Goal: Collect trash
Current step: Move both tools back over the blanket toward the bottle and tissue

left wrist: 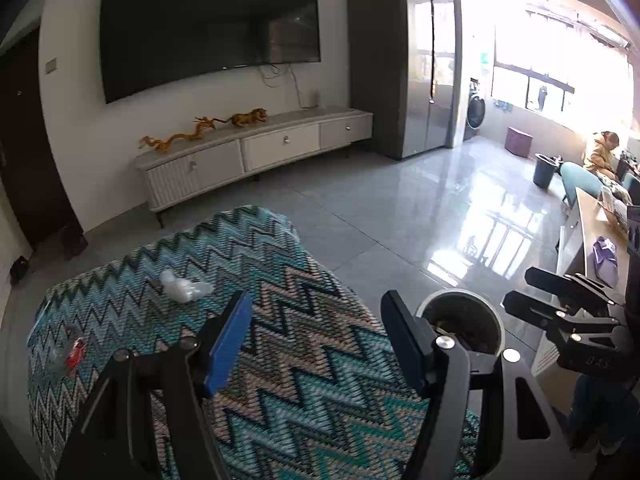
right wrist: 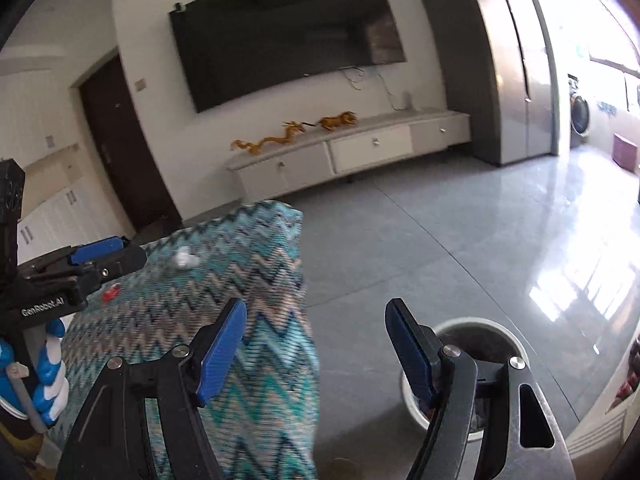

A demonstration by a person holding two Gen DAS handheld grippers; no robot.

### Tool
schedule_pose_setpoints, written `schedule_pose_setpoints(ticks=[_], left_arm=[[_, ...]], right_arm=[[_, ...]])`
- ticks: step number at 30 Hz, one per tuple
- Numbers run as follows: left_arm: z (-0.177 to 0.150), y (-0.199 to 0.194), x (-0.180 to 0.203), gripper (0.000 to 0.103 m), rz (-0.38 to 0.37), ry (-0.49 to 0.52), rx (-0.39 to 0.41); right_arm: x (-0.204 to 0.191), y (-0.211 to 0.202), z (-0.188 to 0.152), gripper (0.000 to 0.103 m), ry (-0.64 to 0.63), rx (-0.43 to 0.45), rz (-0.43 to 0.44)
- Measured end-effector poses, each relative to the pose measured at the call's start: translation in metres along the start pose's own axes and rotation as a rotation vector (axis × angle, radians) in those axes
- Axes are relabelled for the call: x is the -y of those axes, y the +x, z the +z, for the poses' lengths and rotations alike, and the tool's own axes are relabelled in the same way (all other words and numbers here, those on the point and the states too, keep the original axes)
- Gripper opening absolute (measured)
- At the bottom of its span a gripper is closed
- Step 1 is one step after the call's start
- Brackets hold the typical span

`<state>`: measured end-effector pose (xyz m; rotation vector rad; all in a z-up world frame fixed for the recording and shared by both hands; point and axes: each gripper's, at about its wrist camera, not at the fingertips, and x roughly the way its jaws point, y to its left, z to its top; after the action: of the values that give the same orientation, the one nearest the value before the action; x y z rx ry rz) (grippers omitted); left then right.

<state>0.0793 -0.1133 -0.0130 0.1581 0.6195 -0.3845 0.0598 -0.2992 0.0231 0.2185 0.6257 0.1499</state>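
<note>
Black tongs (left wrist: 316, 344) with blue pads (left wrist: 228, 346) and silver screws.

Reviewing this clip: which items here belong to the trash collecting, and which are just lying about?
Job:
crumpled white wrapper
red scrap
round bin

Just there:
zigzag cloth
dragon figure
lion figure
TV
purple stool

left claw (left wrist: 316, 340) agape, right claw (right wrist: 316, 344) agape

wrapper (left wrist: 185, 291) on cloth (left wrist: 280, 360) — bin (left wrist: 460, 320) right
</note>
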Motion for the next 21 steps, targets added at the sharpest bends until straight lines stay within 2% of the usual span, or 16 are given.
schedule_pose_setpoints(ticks=[6,12,17,21], left_arm=[[-0.018,-0.04,-0.044,0.066,0.103,-0.063,0.052],[-0.034,-0.07,-0.071,0.066,0.169,-0.087,0.088],[-0.046,-0.085,-0.095,0.067,0.186,-0.135,0.099],[-0.054,-0.091,-0.112,0.072,0.189,-0.174,0.104]], right_arm=[[-0.049,-0.001,0.003,0.07,-0.069,0.009,0.064],[-0.079,0.002,0.006,0.071,-0.1,0.022,0.099],[-0.1,0.004,0.01,0.073,-0.128,0.028,0.107],[-0.115,0.005,0.014,0.075,-0.151,0.027,0.098]])
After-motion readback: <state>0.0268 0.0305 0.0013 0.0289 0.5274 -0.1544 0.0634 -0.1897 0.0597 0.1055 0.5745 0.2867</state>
